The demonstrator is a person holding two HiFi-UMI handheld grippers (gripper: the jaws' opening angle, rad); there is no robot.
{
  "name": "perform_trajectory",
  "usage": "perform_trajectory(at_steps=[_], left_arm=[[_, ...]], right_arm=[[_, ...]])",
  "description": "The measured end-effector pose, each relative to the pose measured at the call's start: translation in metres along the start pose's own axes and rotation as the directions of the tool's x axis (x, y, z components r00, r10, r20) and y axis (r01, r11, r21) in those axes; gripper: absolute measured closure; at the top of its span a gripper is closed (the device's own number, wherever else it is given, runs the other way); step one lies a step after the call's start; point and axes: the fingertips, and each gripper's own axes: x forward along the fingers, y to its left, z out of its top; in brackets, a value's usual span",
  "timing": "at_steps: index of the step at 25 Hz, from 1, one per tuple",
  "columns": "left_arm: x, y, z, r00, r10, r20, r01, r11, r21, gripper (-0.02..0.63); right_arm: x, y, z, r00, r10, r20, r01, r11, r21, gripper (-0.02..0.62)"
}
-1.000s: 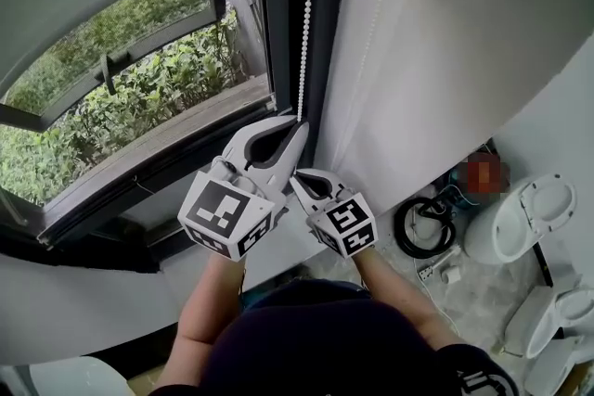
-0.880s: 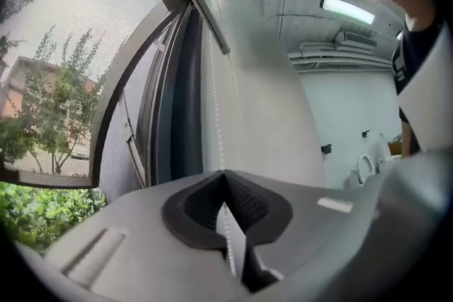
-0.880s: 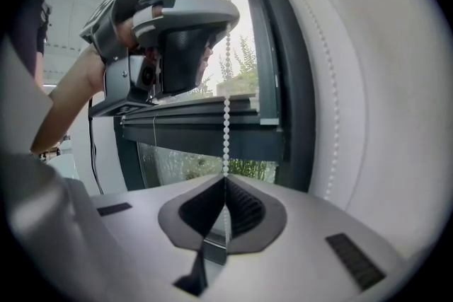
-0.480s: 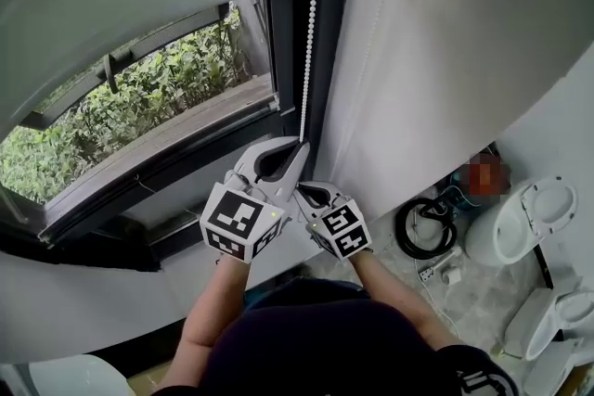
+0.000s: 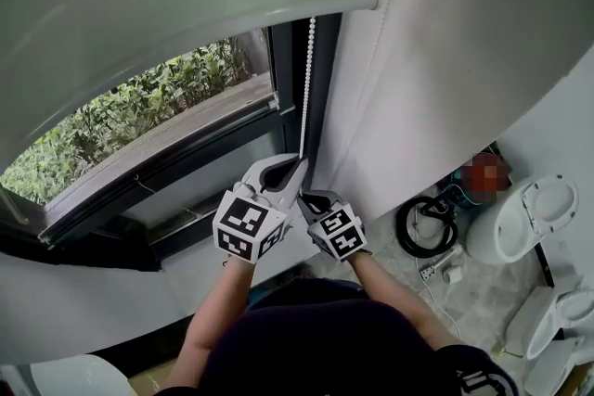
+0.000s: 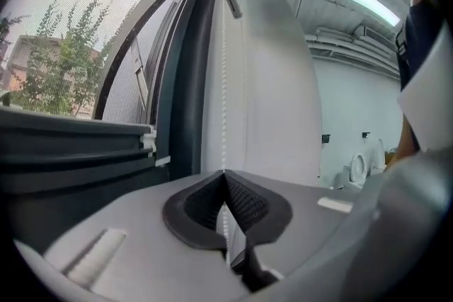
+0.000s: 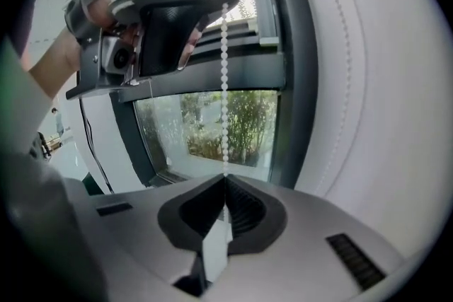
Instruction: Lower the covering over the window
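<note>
A white roller blind (image 5: 167,5) hangs over the window (image 5: 139,116), and its bottom bar (image 5: 278,17) crosses the upper part of the glass. A white bead chain (image 5: 307,79) drops beside the dark window frame. My left gripper (image 5: 302,164) is shut on this chain, with the beads running up from its closed tips (image 6: 224,102). Just below it, my right gripper (image 5: 304,197) is shut on the same chain (image 7: 225,81). In the right gripper view the left gripper (image 7: 170,3) shows above, on the chain.
A second white blind (image 5: 445,60) covers the wall to the right. On the floor at the right are a coiled black hose (image 5: 425,227) and a white toilet (image 5: 524,218). Green bushes show outside the glass.
Both grippers have come down together along the window frame with the chain. The blind's bottom bar has dropped and covers more of the glass.
</note>
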Motion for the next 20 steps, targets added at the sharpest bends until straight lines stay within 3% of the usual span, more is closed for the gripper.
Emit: perform_trajectory(at_steps=[12, 20], left_arm=[[0.005, 0.004, -0.050, 0.996, -0.004, -0.091, -0.002, 0.998, -0.060, 0.595], [0.007, 0.007, -0.080, 0.988, -0.003, -0.155, -0.010, 0.996, -0.084, 0.595]], right_arm=[[0.012, 0.001, -0.045, 0.993, 0.013, -0.116, -0.010, 1.000, 0.024, 0.581], [0.010, -0.004, -0.047, 0.992, -0.013, -0.125, 0.015, 1.000, 0.019, 0.581]])
